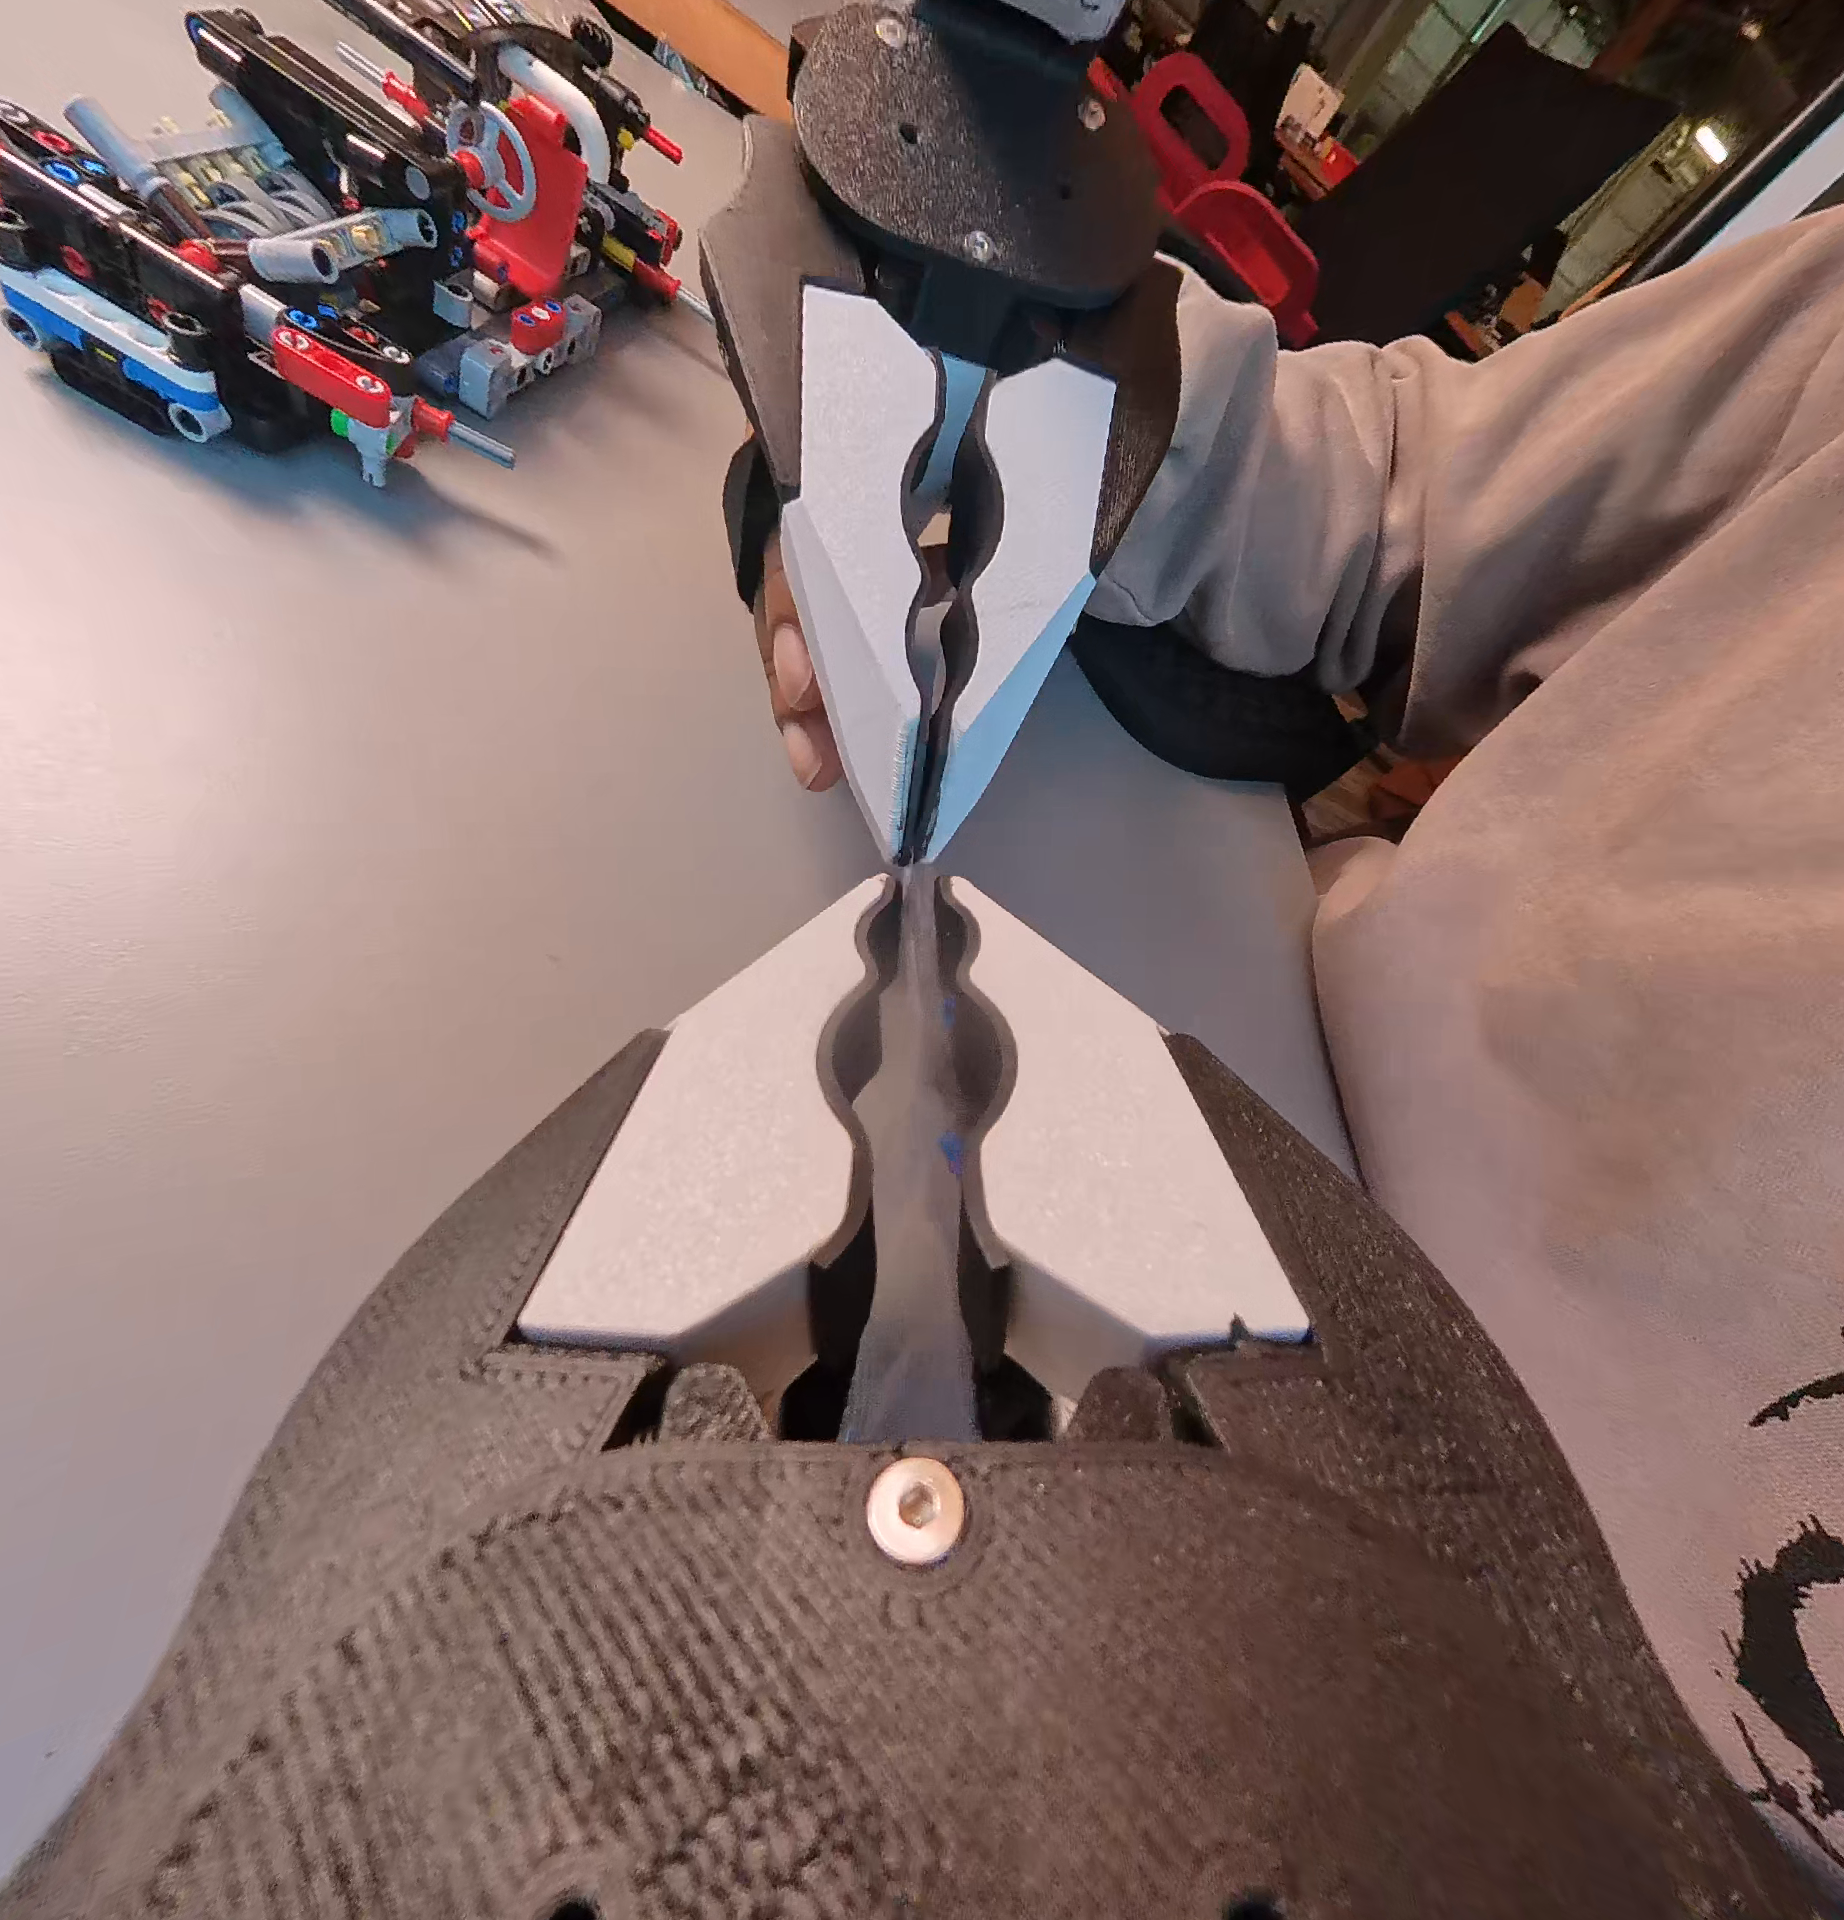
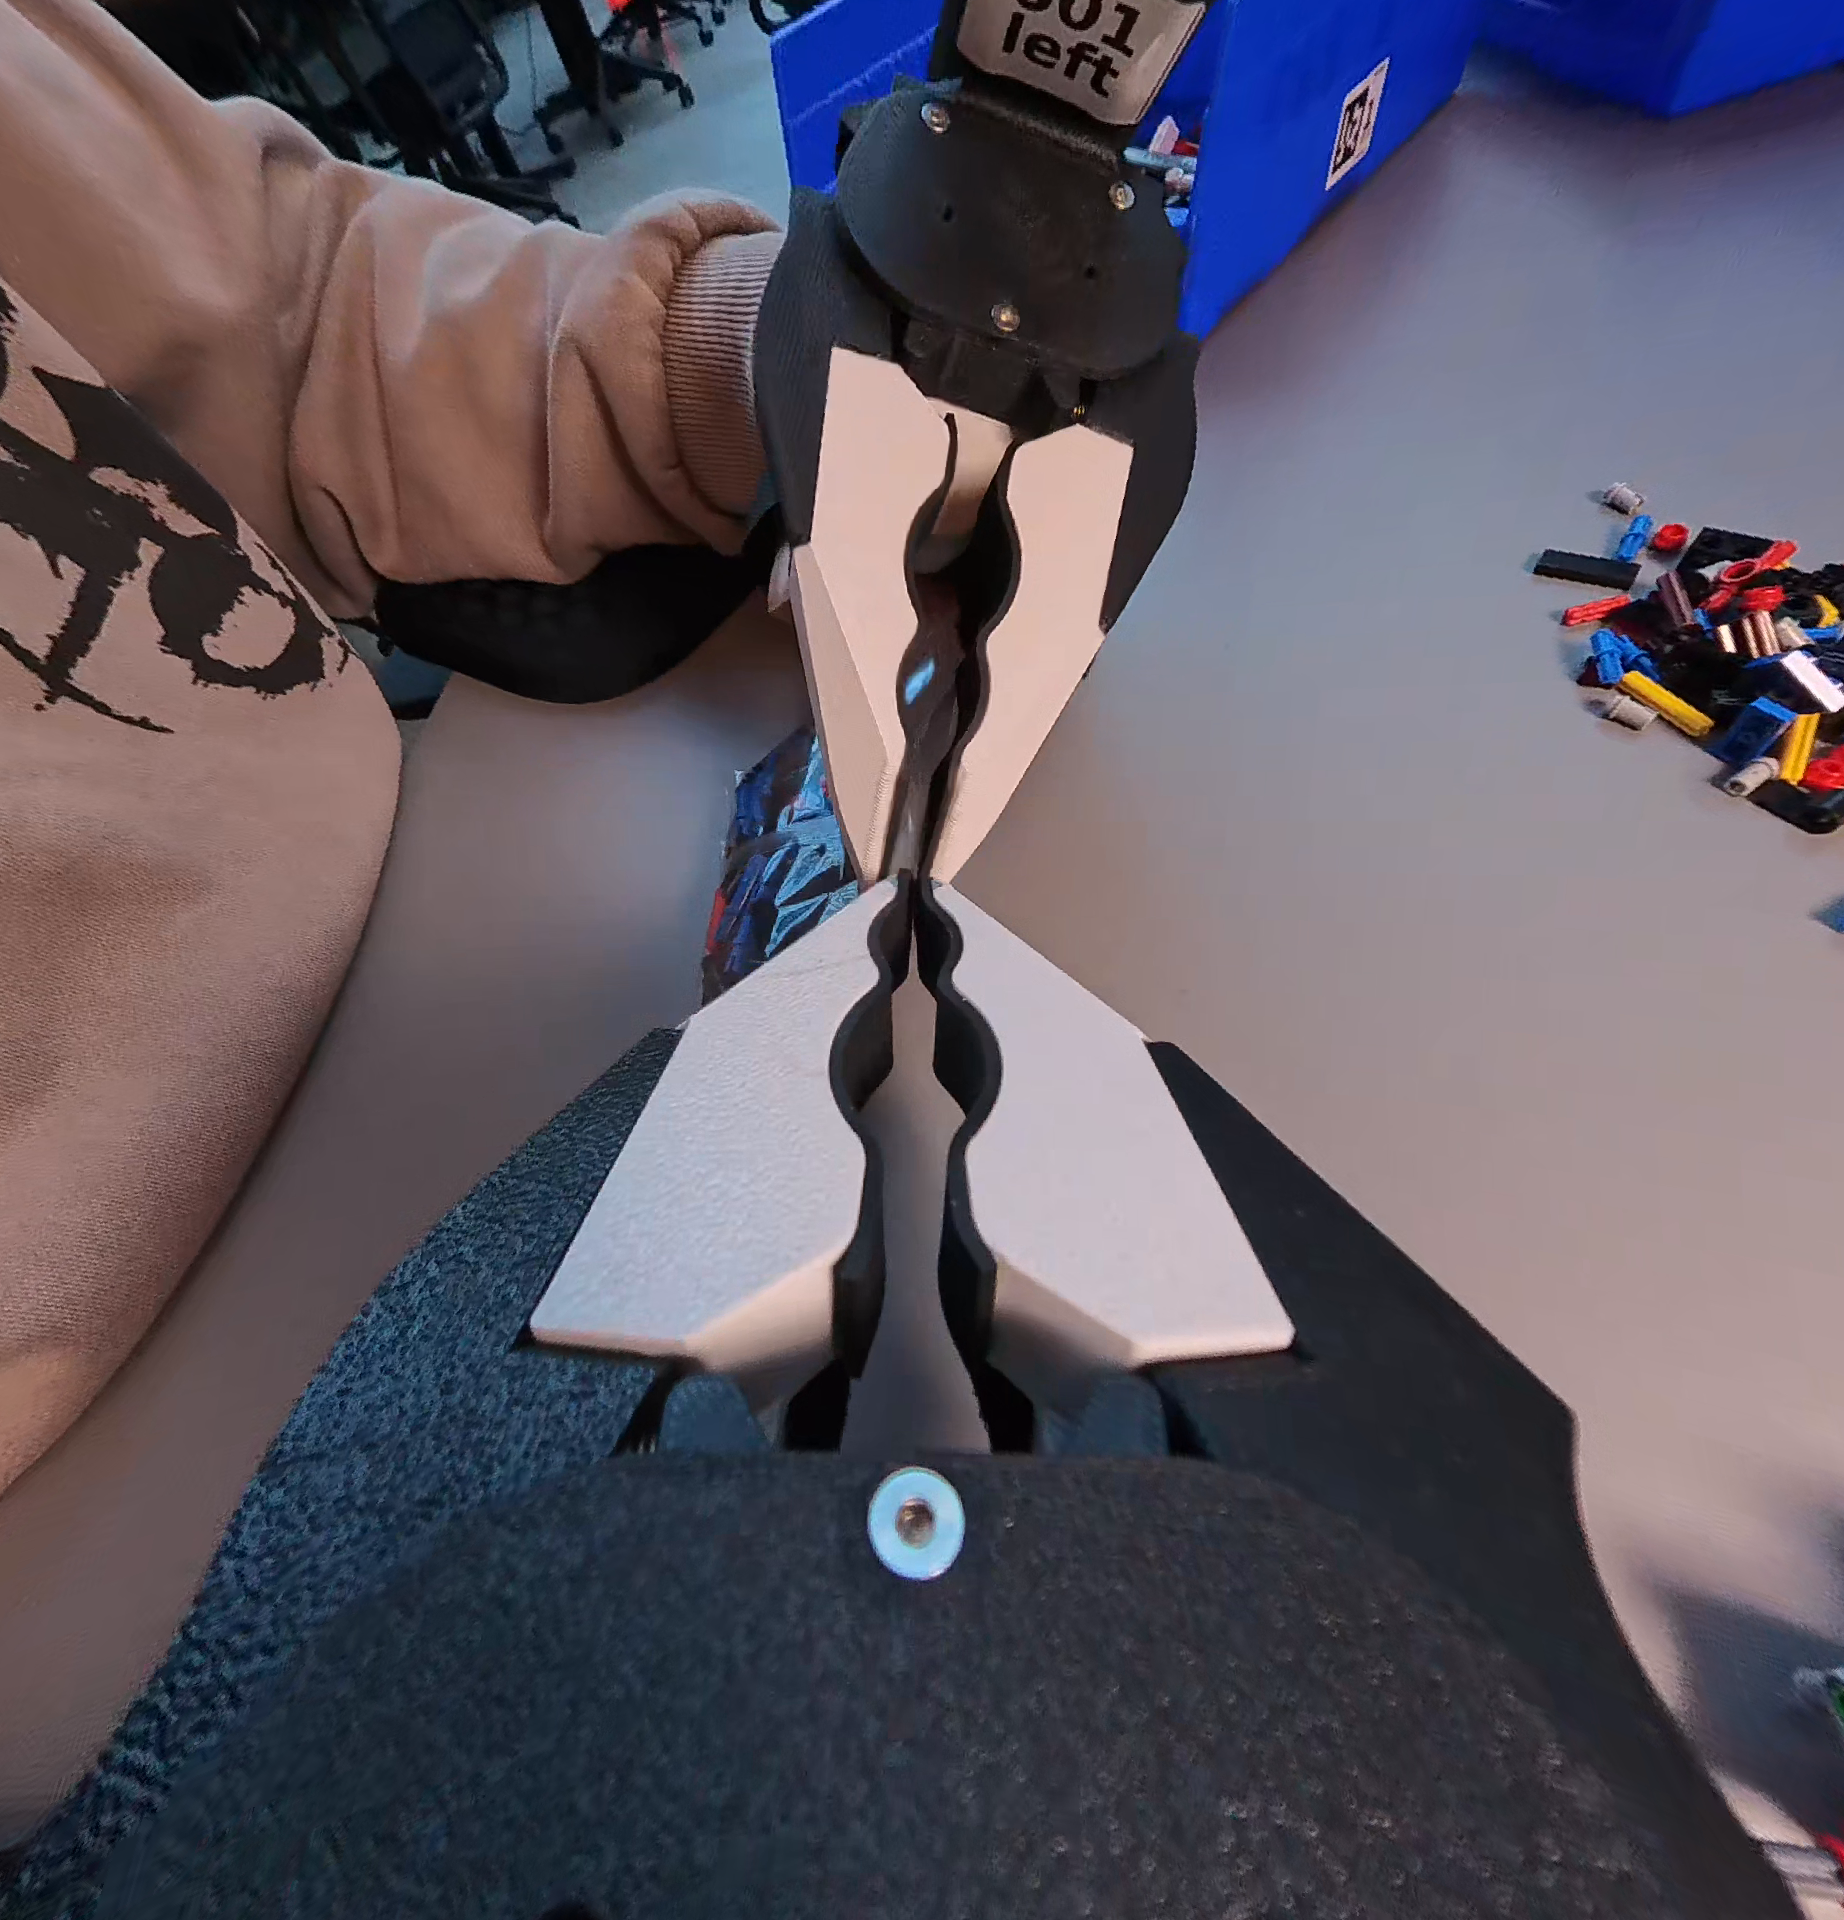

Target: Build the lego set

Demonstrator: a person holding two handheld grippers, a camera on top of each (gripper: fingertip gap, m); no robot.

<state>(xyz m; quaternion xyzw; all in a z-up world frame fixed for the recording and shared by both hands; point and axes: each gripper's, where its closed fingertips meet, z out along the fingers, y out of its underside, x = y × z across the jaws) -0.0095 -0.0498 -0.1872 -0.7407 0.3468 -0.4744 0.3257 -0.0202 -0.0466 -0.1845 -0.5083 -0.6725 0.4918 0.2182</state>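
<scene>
The partly built lego model (image 1: 305, 239), black, red, blue and grey, stands on the grey table (image 1: 274, 831) at the far left. My left gripper (image 1: 910, 885) and my right gripper (image 1: 910, 854) point at each other, tip to tip, above the table's near edge. Both are shut. In the right wrist view my right gripper (image 2: 913, 889) meets the left gripper (image 2: 905, 862) in the same way. I cannot make out any piece between the tips. A pile of loose lego pieces (image 2: 1749, 675) lies on the table to the right.
A blue bin (image 2: 1313, 125) stands at the back of the table. A clear bag of pieces (image 2: 783, 873) lies under the grippers. The person's beige sleeves (image 1: 1520, 520) and torso (image 2: 118, 831) are close by. Red chairs (image 1: 1230, 229) stand beyond the table. Less than 4 cm separates the two grippers' tips. The partly built lego model (image 1: 305, 239) is about equally far from each gripper, around 20 cm.
</scene>
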